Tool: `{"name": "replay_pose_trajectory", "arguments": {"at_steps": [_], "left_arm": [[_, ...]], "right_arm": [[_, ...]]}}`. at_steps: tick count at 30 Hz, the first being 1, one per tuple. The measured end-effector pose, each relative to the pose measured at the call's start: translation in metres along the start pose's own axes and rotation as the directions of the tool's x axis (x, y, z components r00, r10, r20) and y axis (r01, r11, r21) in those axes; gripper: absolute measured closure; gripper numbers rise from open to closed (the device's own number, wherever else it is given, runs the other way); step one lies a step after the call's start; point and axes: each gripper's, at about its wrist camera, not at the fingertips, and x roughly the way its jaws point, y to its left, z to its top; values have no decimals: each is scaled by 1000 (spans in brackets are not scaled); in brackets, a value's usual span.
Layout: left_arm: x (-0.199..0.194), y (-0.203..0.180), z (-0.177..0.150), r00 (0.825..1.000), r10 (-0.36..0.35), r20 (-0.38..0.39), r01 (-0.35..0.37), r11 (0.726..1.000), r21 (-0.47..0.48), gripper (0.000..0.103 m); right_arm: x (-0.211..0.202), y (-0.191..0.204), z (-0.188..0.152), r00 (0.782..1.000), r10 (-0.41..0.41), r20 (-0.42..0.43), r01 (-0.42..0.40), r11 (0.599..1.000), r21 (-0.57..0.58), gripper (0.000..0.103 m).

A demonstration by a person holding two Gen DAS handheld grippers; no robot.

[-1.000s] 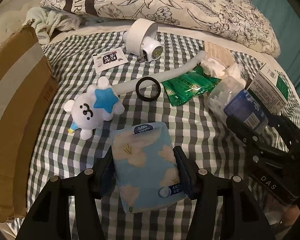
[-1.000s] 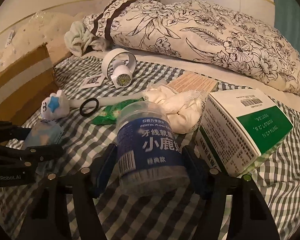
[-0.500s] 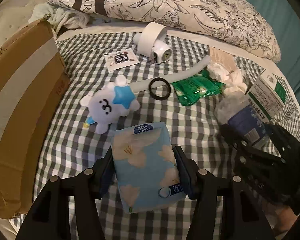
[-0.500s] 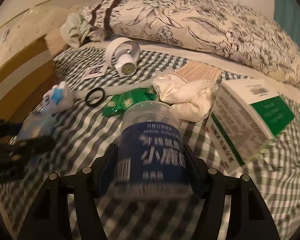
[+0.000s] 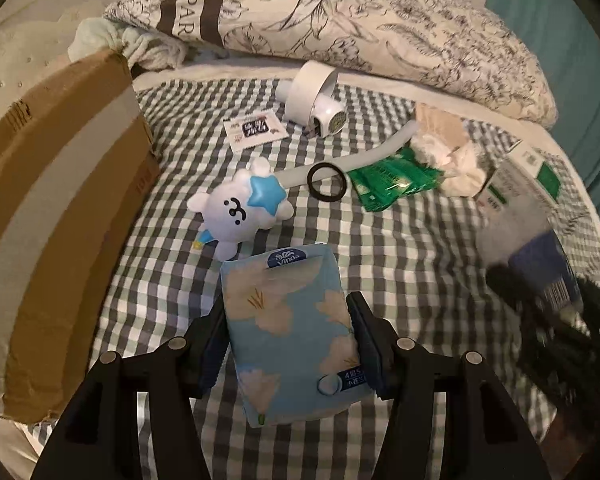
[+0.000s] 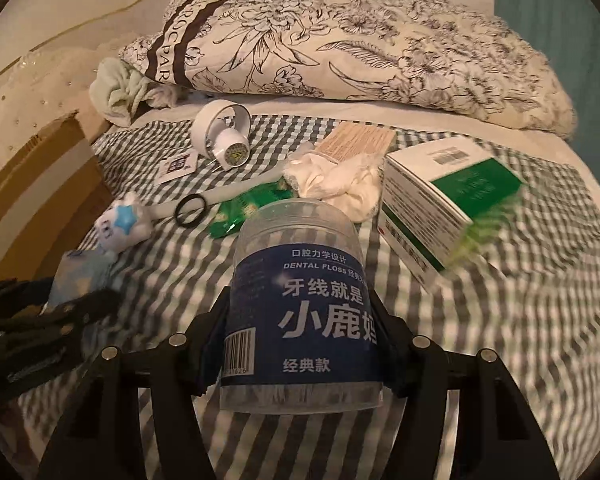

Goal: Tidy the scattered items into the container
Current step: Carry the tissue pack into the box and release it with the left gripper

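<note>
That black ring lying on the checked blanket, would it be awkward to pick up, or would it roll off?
The black ring lies flat across a white tube, so it probably won't roll by itself. It looks thin and light, likely easy to lift but hard to pinch. Stood on edge, it could well roll.

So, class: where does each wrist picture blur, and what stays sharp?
Left wrist view: the tissue pack is sharp, while the right gripper smears at the right edge. Right wrist view: the floss jar is crisp; the green box and checked sheet streak.

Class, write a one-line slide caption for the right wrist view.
Right gripper clamps a dental floss jar above the checkered bedspread.
</note>
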Motion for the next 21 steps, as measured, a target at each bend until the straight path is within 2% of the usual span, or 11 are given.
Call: {"name": "replay_pose_trajectory", "arguments": {"at_steps": [4,11,15,21], "left_arm": [[-22,2,-4,999,-3,50,2,1000,18,45],[-71,12,-9,989,-69,130,64,997,40,45],[-107,32,-8,977,-81,199,77,997,29,45],[-155,81,1,954,-43,298,51,998,-20,45]], "right_arm": [[-45,4,-18,1000,-4,12,4,998,63,42],[-124,13,-55,996,-36,78,22,984,177,42],[-144,28,-48,995,-8,104,-12,981,191,42],[-170,83,-23,989,6,151,-22,994,103,42]]}}
